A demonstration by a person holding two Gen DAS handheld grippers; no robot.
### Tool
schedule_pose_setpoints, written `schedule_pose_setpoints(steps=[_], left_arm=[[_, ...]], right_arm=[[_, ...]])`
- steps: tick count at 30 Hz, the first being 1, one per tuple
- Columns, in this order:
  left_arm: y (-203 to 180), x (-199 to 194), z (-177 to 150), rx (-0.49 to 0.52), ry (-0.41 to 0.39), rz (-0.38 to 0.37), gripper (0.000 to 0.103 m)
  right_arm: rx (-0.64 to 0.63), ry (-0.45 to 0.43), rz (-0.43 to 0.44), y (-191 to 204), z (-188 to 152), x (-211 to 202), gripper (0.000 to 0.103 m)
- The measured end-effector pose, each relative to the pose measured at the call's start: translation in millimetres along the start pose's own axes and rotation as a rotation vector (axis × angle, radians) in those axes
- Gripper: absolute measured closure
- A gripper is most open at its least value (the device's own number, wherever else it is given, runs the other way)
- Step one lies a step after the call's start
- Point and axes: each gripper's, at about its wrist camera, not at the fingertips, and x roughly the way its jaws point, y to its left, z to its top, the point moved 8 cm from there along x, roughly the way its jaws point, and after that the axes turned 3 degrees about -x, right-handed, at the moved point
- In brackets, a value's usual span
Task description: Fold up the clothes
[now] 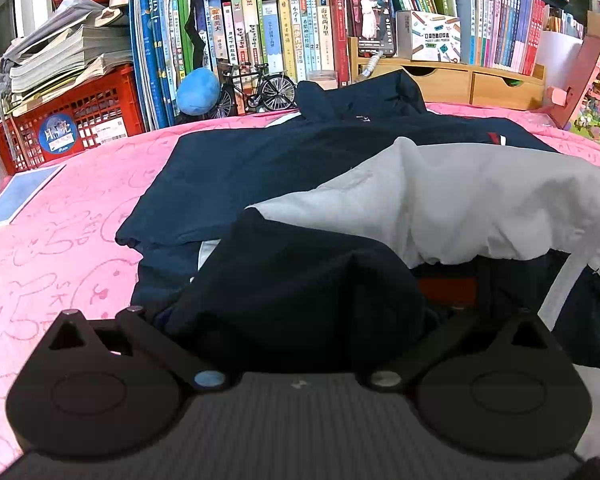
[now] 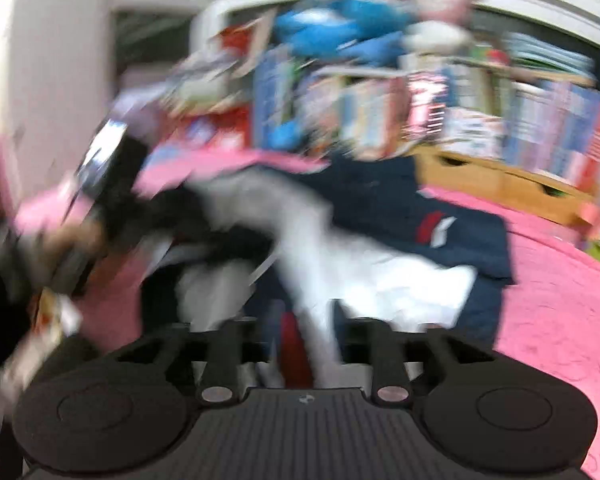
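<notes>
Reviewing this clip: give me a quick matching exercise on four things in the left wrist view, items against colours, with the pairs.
Items:
1. crate
2. bedspread
3. jacket lining
4. plush ball

Colours:
A. white
B. blue
C. red
D. pink

Pairs: 1-C, 2-D, 3-A, 4-B

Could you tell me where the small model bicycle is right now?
In the left wrist view the model bicycle stands upper centre, before the books, between the blue plush ball and the navy jacket.
</notes>
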Motion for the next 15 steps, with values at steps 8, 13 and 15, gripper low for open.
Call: schedule_pose_setpoints(steps=[8,13,15], left_arm=[[3.0,-2.3,-3.1,-0.008,0.002,-0.007,0.000],[10.9,-23.2,-4.5,-0.061,-0.051,0.001,0.000],[10.7,-29.3,-3.9,-0.040,-0.069,0.021,0.000]], right_arm=[[-0.069,0.086,-0.089,20.9,-21.5,17.3,0.083],[0.006,0.000,-0.271,-15.2,3.9,5.6,0.095],[0.029,-0.008,-0.268,-24.1,9.1,2.9,0.095]])
